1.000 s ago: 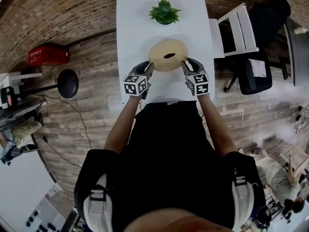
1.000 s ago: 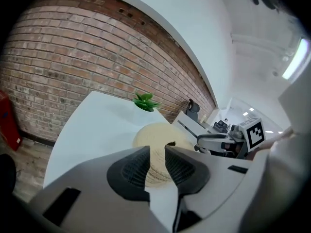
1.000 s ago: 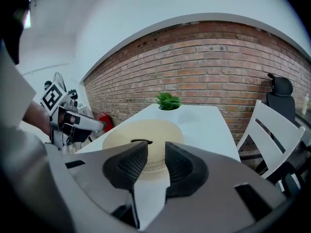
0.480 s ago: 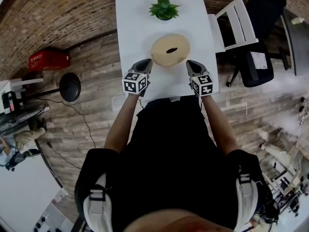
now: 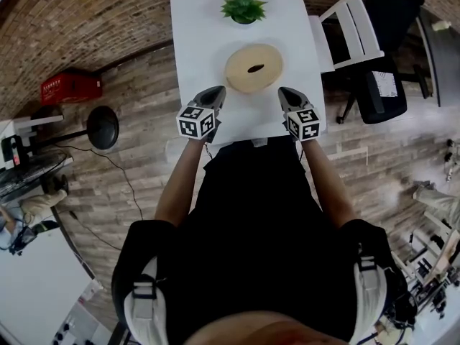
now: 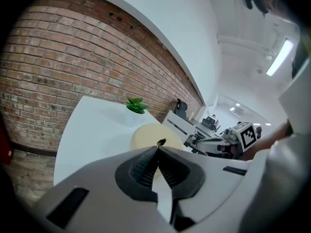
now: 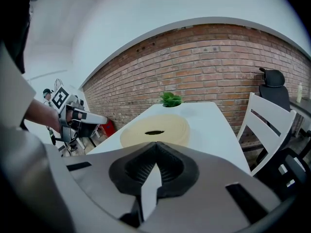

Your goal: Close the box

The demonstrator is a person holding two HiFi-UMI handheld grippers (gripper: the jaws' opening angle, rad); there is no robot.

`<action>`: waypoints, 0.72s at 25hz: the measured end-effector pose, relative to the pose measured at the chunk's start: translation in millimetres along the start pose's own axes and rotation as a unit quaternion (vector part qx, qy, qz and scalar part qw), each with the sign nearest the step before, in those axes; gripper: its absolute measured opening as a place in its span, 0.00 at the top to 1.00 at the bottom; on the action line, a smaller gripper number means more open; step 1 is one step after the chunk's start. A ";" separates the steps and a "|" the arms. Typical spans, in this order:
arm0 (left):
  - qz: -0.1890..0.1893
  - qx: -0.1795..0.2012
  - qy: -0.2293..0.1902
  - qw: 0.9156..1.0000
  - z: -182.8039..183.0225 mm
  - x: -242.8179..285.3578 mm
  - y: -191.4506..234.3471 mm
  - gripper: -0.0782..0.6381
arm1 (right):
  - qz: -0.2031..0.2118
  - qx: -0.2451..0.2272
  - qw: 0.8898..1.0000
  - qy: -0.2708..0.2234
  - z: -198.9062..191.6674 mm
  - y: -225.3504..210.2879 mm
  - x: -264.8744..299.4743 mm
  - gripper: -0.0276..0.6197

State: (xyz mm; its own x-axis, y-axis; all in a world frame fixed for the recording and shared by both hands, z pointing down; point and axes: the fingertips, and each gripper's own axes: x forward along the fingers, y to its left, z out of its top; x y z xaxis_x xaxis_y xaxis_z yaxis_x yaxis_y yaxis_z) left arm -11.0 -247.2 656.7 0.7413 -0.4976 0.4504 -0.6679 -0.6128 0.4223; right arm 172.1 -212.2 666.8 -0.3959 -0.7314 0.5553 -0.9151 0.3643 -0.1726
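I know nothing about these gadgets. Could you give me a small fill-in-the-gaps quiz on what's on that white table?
The round beige box sits on the white table, nearer the person than a green ____.
The box's top has one dark oval ____ in it.
The right gripper has its jaws ____, with nothing between them.
Missing words: plant; hole; shut.
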 end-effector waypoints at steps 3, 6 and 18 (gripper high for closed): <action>0.001 0.000 0.002 1.000 -3.8 -0.6 1.2 0.86 | 0.007 0.003 1.000 -0.003 -0.3 3.5 1.3 0.96; 0.002 -0.003 0.004 1.000 -8.0 0.3 1.3 0.86 | 0.009 0.012 1.000 -0.001 -2.6 3.5 2.7 0.96; 0.006 -0.009 0.009 1.000 -12.0 3.0 2.9 0.86 | -0.002 0.020 1.000 0.000 -0.2 -6.3 6.6 0.96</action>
State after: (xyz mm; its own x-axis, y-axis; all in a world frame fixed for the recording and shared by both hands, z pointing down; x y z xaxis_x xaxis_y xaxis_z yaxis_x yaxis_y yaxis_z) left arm -11.5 -243.1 668.7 0.7324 -0.4928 0.4699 -0.6776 -0.5953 0.4318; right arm 175.4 -219.2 671.7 -0.3925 -0.7328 0.5558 -0.9189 0.3378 -0.2037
